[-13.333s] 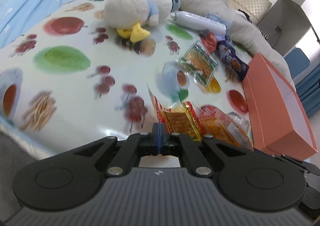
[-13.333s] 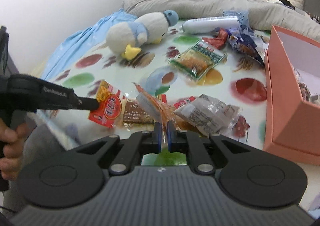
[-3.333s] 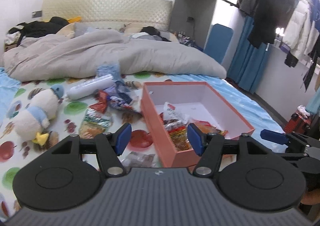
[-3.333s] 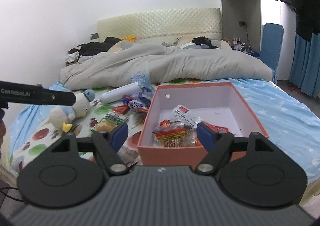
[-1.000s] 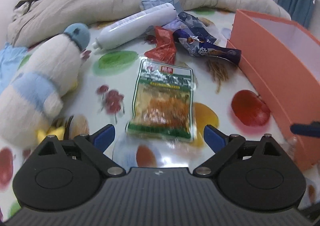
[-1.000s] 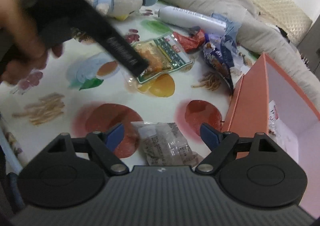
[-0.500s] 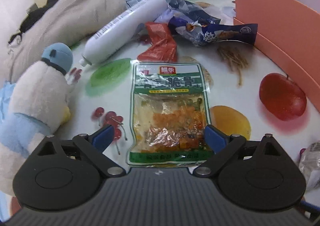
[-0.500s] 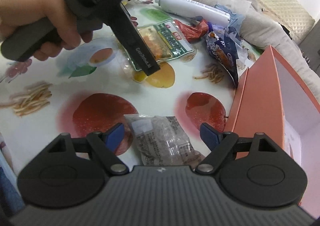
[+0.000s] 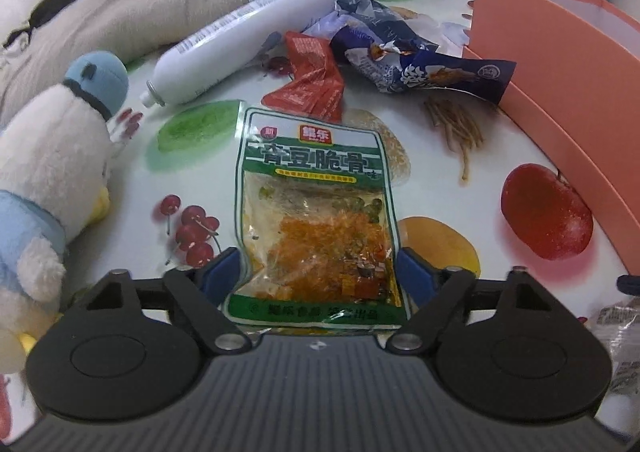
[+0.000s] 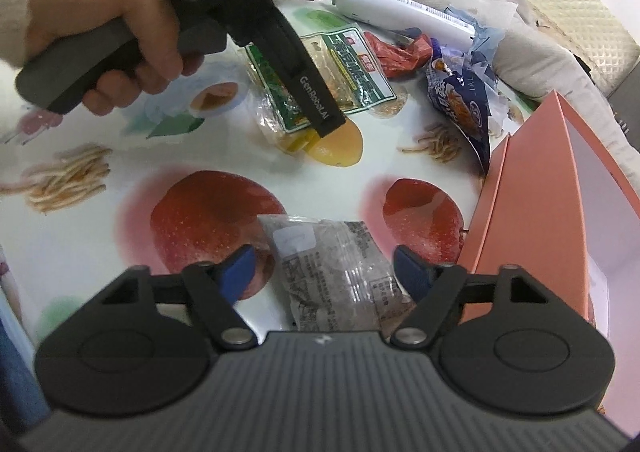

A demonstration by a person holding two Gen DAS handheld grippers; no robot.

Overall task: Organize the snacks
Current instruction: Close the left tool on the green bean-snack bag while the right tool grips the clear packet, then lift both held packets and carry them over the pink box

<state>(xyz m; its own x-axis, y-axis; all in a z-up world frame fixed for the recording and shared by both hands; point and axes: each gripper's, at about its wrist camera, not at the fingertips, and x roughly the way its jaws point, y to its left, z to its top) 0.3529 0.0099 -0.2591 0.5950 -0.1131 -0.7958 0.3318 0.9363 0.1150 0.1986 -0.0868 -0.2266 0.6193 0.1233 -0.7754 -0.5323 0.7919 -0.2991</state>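
Now, left gripper (image 9: 318, 276): I hold it spread wide, straddling the green-bean snack pouch (image 9: 316, 212) lying flat on the bed's fruit-print cover (image 9: 440, 180).
Right gripper (image 10: 322, 272): likewise unclenched around the clear packet (image 10: 336, 264).
Technique: I'd pinch each bag's near edge, then carry to the orange box (image 10: 560, 188).
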